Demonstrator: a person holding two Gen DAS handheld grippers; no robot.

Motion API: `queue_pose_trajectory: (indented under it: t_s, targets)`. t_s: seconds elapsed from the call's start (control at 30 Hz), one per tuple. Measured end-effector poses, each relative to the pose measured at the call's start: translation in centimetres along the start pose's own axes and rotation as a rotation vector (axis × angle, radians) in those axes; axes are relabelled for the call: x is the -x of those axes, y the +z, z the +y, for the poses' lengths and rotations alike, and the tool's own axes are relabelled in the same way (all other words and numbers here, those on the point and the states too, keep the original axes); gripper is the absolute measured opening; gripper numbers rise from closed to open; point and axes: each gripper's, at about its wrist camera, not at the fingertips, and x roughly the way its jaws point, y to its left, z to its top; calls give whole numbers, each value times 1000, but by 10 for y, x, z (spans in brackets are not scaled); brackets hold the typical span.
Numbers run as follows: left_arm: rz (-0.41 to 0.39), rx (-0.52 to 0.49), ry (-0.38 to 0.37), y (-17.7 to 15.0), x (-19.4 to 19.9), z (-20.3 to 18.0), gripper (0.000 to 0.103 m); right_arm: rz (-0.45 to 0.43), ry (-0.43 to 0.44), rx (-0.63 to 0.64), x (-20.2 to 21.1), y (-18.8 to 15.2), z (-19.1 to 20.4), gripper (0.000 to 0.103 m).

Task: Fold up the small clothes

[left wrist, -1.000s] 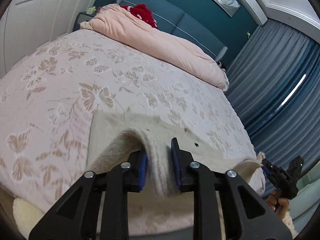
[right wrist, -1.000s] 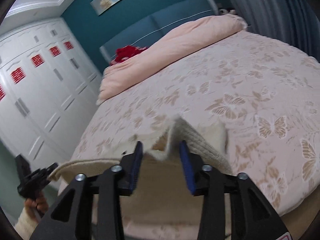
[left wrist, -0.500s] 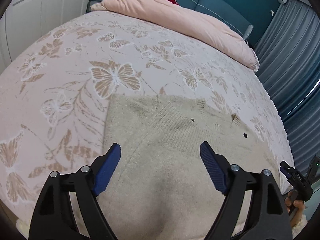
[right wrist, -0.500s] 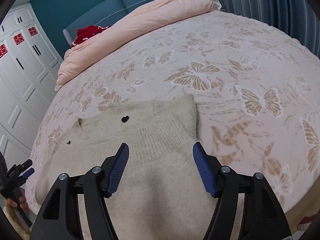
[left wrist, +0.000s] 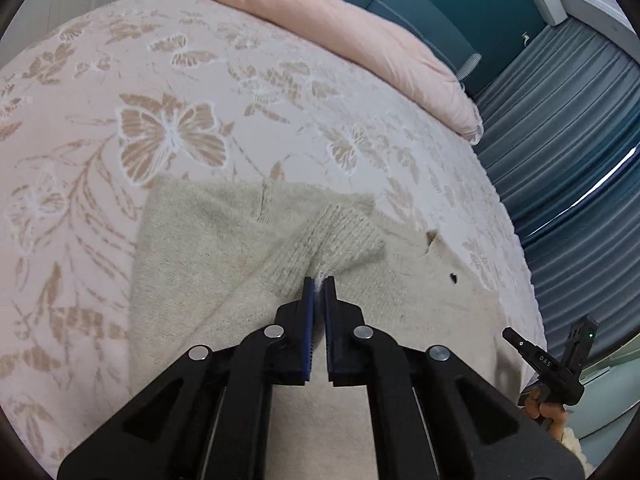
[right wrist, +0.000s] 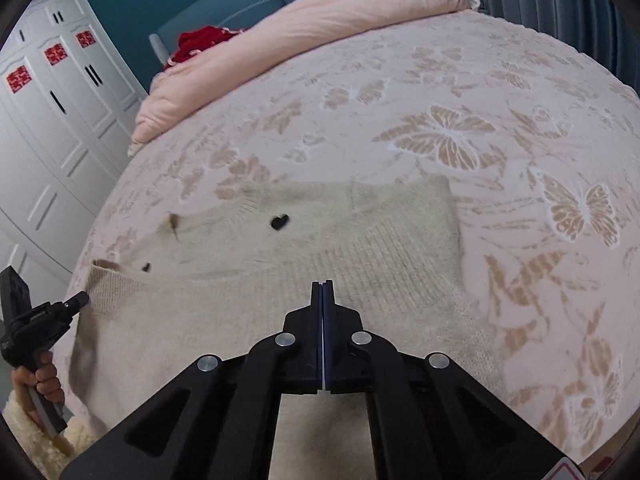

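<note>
The left gripper (left wrist: 319,280) is pinched on a raised ridge of ribbed knit at its tips, a sliver of cream fabric caught between the blue pads. That fabric belongs to the cream sweater (left wrist: 208,232), which lies spread on the butterfly-patterned bedspread (left wrist: 168,92) directly ahead of and beneath both tools. The right gripper (right wrist: 322,284) has its pads pressed together with nothing visible between them, its tips over the sweater's ribbed band. Far ahead lies a pink duvet (right wrist: 320,24).
</note>
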Motion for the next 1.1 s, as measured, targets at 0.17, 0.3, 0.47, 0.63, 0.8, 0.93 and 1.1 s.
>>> queue_pose_trajectory:
  t_s: [0.17, 0.3, 0.47, 0.63, 0.8, 0.93, 1.1]
  targets:
    - [-44, -8, -12, 16, 25, -9, 3, -54, -67, 43, 13, 25, 4, 45]
    - [-4, 16, 44, 12, 4, 3, 3, 44, -120, 10, -24, 22, -19, 52]
    - [75, 102, 78, -1, -24, 21, 12, 102, -150, 87, -45, 10, -16, 49]
    - [63, 93, 150, -1, -37, 23, 38, 51, -184, 108, -36, 16, -10, 55]
    - [74, 88, 180, 6, -52, 22, 51, 104, -227, 97, -56, 16, -19, 65]
    - [87, 85, 138, 6, -51, 22, 3, 95, -173, 82, -54, 13, -21, 19]
    - [-4, 52, 52, 8, -6, 5, 4, -2, 8, 8, -7, 21, -15, 6]
